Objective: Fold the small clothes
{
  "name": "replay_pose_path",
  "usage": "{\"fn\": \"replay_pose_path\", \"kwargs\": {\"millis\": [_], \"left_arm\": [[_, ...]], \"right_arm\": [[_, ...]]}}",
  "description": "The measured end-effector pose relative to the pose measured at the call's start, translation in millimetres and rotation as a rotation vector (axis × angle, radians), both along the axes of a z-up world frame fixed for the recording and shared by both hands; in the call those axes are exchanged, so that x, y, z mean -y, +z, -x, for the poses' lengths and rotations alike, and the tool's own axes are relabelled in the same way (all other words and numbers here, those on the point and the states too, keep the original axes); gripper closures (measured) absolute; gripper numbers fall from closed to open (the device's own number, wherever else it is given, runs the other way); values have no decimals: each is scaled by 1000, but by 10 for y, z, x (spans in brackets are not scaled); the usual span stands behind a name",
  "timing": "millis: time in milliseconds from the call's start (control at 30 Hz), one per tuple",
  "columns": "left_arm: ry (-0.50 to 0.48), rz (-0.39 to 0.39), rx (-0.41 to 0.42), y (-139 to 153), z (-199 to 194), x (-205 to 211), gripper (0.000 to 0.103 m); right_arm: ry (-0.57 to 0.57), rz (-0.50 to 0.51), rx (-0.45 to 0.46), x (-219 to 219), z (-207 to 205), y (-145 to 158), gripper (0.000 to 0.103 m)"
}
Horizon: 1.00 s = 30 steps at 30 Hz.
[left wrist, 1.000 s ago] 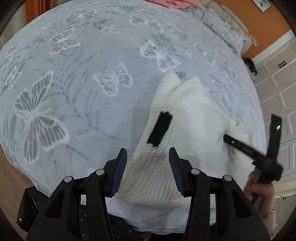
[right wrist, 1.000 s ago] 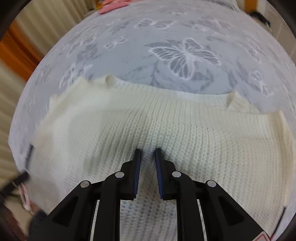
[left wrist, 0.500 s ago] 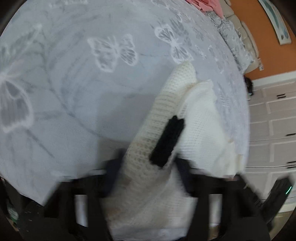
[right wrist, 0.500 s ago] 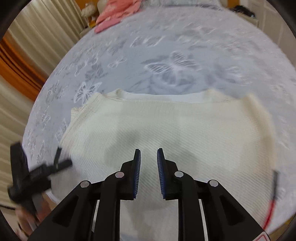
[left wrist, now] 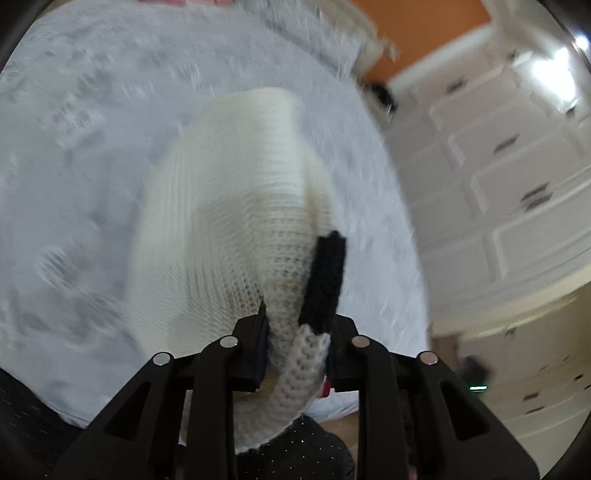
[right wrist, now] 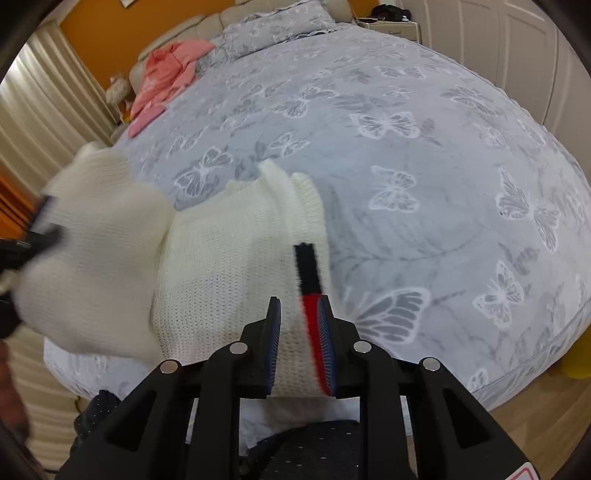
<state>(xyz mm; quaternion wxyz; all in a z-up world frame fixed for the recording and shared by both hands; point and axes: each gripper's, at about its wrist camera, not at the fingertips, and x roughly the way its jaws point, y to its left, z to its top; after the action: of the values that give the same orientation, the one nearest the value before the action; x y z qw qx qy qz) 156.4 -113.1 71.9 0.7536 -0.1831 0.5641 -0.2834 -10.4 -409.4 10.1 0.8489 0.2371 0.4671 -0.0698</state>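
A cream knitted sweater [left wrist: 236, 229] with black and red trim lies bunched on the grey butterfly bedspread [left wrist: 74, 147]. My left gripper [left wrist: 295, 332] is shut on the sweater's near edge beside a black trim strip [left wrist: 325, 277] and lifts it. In the right wrist view my right gripper [right wrist: 299, 325] is shut on the sweater [right wrist: 221, 280] at its edge with the black and red strip [right wrist: 312, 295]. The sweater's left part is raised and blurred, with the left gripper at the frame's left edge [right wrist: 29, 243].
A pink garment [right wrist: 166, 77] lies at the head of the bed by grey pillows [right wrist: 277, 26]. White wardrobe doors [left wrist: 498, 166] stand right of the bed. The bedspread [right wrist: 424, 166] stretches far and right. Curtains [right wrist: 44, 110] hang on the left.
Both grippers have closed on opposite edges of the sweater and lifted it off the bed, so it now bunches between them. Both views have swung and blurred with the motion.
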Motion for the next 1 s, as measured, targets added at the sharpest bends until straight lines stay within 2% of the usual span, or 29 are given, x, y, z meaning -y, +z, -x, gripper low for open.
{"fn": "replay_pose_path", "kwargs": {"millis": [100,167,200,233,267,300,433,500,600,733,800,833,867,967,1000], "left_arm": [[-34,-123,-62,-514,160,375,70],[-23,-105,-91,-609,289,390,67],[-16,-93,-74,-551,374,358,57],[-15,-94,-49,-480,432,311,41],[-16,-107,-22,-393,474,260,32],[-11,-141,9,-292,485,198,21],[19,-259,109,-67,505,-130,21],[28,-324,130,-75,487,-307,21],[45,-381,146,-102,522,-563,21],[28,-388,141,-92,589,-819,21],[17,-387,144,-96,620,-817,21],[10,-391,145,-104,637,-825,20],[-1,-397,144,-105,639,-809,20],[-15,-387,129,-102,644,-773,20],[-21,-381,123,-102,644,-755,20]], "right_arm": [[0,-25,-9,28,-5,-63,81],[11,-22,-9,62,18,-49,79],[19,-25,0,59,26,-20,77],[33,-31,14,47,21,16,68],[55,-50,31,27,3,45,59],[81,-83,48,0,-35,66,57],[140,-208,80,-199,-298,72,47],[149,-185,45,-329,-487,-7,46],[142,-127,-34,-490,-695,-176,46],[141,-134,-125,-637,-870,-422,46],[183,-125,-143,-753,-947,-452,72],[200,-124,-139,-792,-969,-416,79],[217,-136,-116,-811,-981,-321,82],[219,-186,50,-610,-866,252,83],[215,-187,71,-546,-825,319,83]]}}
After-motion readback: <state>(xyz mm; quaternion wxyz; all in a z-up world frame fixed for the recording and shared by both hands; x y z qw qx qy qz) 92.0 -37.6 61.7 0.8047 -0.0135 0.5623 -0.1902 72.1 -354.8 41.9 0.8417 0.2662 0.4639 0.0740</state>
